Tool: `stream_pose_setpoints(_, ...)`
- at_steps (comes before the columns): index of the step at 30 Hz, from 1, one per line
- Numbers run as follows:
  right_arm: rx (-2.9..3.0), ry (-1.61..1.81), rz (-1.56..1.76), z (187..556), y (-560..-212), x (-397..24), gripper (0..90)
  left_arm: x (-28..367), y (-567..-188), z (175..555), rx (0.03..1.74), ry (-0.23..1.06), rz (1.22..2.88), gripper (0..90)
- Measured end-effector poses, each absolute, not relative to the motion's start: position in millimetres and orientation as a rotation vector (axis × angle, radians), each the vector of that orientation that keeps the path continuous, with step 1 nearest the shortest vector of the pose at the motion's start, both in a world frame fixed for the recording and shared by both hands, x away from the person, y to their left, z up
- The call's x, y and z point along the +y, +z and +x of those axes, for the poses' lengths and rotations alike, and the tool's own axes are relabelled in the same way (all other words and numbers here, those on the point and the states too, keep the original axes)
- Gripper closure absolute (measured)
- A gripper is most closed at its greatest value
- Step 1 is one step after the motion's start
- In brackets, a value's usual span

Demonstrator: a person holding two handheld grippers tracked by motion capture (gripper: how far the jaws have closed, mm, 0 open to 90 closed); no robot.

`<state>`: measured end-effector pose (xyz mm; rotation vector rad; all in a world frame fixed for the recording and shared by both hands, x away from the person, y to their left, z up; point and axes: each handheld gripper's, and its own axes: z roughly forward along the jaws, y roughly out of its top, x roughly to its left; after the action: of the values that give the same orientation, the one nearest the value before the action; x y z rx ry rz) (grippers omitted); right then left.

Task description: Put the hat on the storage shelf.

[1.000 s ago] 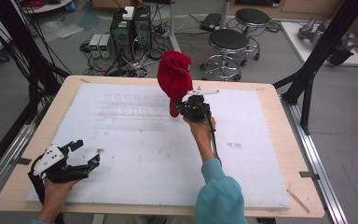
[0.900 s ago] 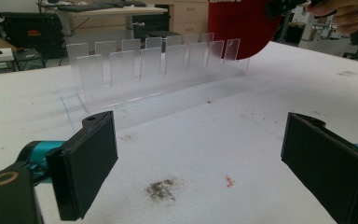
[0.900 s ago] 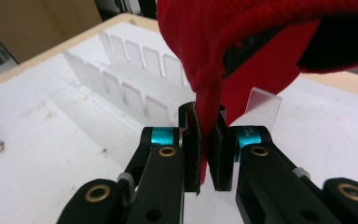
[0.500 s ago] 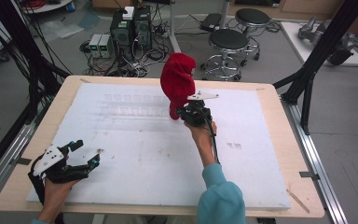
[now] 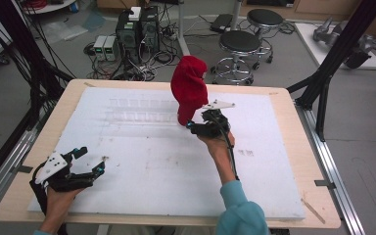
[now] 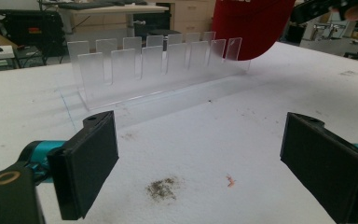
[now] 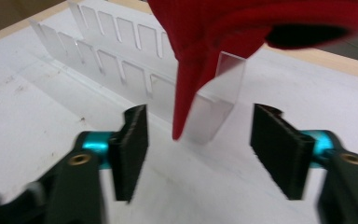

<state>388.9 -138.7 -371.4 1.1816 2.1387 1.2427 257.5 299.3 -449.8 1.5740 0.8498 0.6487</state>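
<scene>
Right gripper — jaws have just been opening and now stand well apart, pads clear of everything. The red cloth is draped over the end tabs of the clear acrylic rack, directly ahead of and above these jaws; in the right gripper view its pointed tail hangs down between the pads, touching neither. So the cloth is released and the rack alone carries it.

Left gripper rests near my edge of the white board, jaws wide, nothing between them, well apart from the rack.

Risks as I judge them:
- Cloth bulk sits high on one end of a light rack — it may slide off or tip that end.
- If I pull the right gripper back off-line, a pad could snag the hanging tail and drag the cloth off.
- A nudge on the rack would shift it across the board.
</scene>
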Motion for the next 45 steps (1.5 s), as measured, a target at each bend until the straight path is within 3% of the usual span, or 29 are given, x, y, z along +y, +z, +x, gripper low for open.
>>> stream_pose_setpoints(8,2.112,1.269,1.135,342,-356,-178,16.9,299,-450,257,0.845,0.650,1.572,11.4)
stream_pose_setpoints(14,2.063,1.328,1.049,305,-348,-204,13.8,300,-450,256,0.851,0.657,1.555,11.4)
stream_pose_setpoints(22,2.029,1.352,0.995,270,-373,-244,12.1,300,-450,255,0.849,0.671,1.550,11.4)
stream_pose_setpoints(35,1.857,1.495,1.013,264,-432,-272,11.5,298,-450,252,0.830,0.706,1.559,11.5)
stream_pose_setpoints(45,1.841,1.488,1.024,270,-437,-274,11.6,296,-450,251,0.823,0.721,1.561,11.5)
